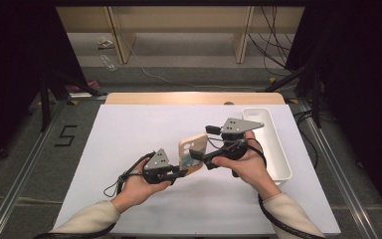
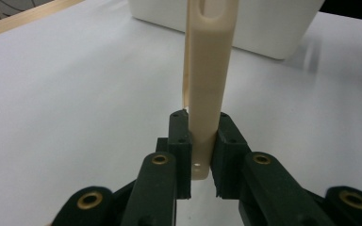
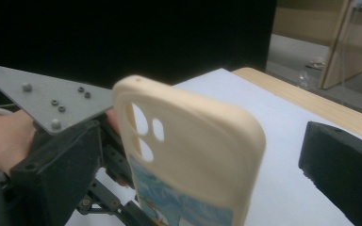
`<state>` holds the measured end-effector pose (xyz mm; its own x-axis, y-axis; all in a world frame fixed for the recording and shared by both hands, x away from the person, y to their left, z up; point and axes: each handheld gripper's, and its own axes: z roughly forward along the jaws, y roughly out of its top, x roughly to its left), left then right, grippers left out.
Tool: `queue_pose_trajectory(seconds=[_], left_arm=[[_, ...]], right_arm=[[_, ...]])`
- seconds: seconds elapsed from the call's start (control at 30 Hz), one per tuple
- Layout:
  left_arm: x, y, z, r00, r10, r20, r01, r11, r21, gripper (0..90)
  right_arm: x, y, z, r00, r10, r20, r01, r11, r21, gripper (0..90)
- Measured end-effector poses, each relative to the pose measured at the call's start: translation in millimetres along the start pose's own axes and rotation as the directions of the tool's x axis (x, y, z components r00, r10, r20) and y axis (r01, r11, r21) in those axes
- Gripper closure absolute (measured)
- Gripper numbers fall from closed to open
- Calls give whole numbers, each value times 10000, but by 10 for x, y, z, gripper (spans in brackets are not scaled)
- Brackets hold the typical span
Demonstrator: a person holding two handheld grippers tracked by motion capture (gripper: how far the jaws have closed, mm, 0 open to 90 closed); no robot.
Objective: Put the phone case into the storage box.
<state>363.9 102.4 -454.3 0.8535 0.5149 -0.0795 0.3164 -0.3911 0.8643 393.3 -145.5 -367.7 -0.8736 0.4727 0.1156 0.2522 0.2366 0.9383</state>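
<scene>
My left gripper [image 2: 201, 157] has its jaws closed on the bottom edge of a cream phone case [image 2: 208, 80], so that the case stands up from between the pads, seen edge-on in the left gripper view. In the high view the case [image 1: 193, 153] is held up above the white mat [image 1: 129, 139], about at its middle, between my two hands, with my left gripper [image 1: 179, 173] below and left of it and my right gripper [image 1: 201, 158] just beside its right edge. My right gripper's jaws stand wide apart and have hold of nothing; in the right gripper view one black jaw shows at the right edge, clear of the case [image 3: 193, 160], whose camera cut-outs sit near the top and whose lower part carries a blue picture. My left hand [image 3: 2, 141] is behind it there. A white tray [image 1: 273, 144] lies on the mat to the right, well apart from the case.
</scene>
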Motion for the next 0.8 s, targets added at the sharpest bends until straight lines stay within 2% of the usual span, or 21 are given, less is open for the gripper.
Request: queue_pose_trajectory(seconds=[0.17,0.37,0.5,0.8], left_arm=[[34,0,-12,9982,-389,-447,390,9992,18,795],[72,4,-7,9931,-806,-849,807,9967,-23,795],[85,7,1,9887,-1087,-1034,1088,9941,-48,795],[82,35,16,9835,-1360,-1194,1356,9907,-111,795]], right_arm=[[-6,-62,28,9974,223,679,-212,9996,-173,2],[12,-116,77,9945,370,981,-353,9992,-190,2],[5,-143,91,9903,558,1275,-509,9979,-407,2],[45,-144,106,9804,681,1850,-527,9948,-872,2]])
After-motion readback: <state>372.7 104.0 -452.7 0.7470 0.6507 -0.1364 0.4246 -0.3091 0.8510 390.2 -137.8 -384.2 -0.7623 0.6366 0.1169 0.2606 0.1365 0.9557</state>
